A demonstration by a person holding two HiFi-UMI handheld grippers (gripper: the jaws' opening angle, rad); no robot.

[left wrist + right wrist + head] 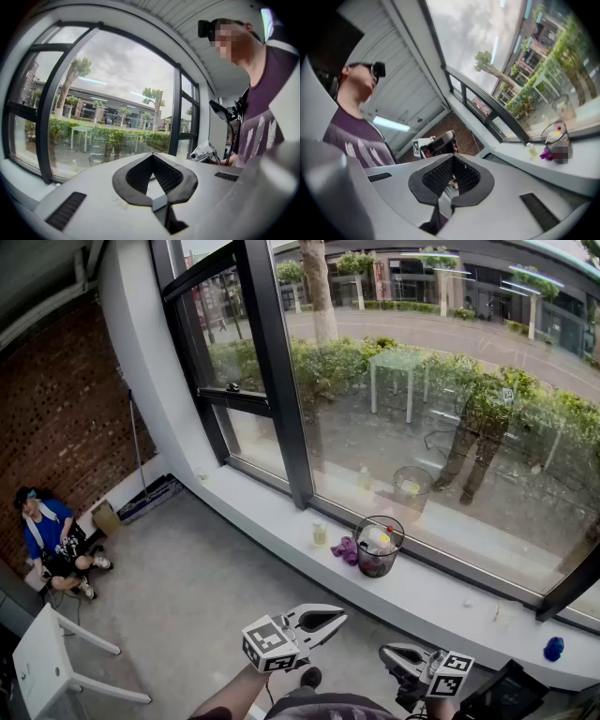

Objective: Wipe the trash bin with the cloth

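A black wire-mesh trash bin (380, 547) with litter inside stands on the white window sill (441, 601). A purple cloth (345, 549) lies crumpled against its left side. In the right gripper view the bin (558, 139) and cloth (545, 153) sit far off at the right. My left gripper (339, 617) is held low, well short of the sill, shut with nothing in it (152, 155). My right gripper (385, 652) hangs beside it to the right, also shut and empty (453, 157). Neither touches the bin or the cloth.
A small yellowish bottle (320, 534) stands left of the cloth. A blue object (554, 649) lies far right on the sill. A person (52, 545) sits on the floor by the brick wall. A white chair (47, 662) is at lower left.
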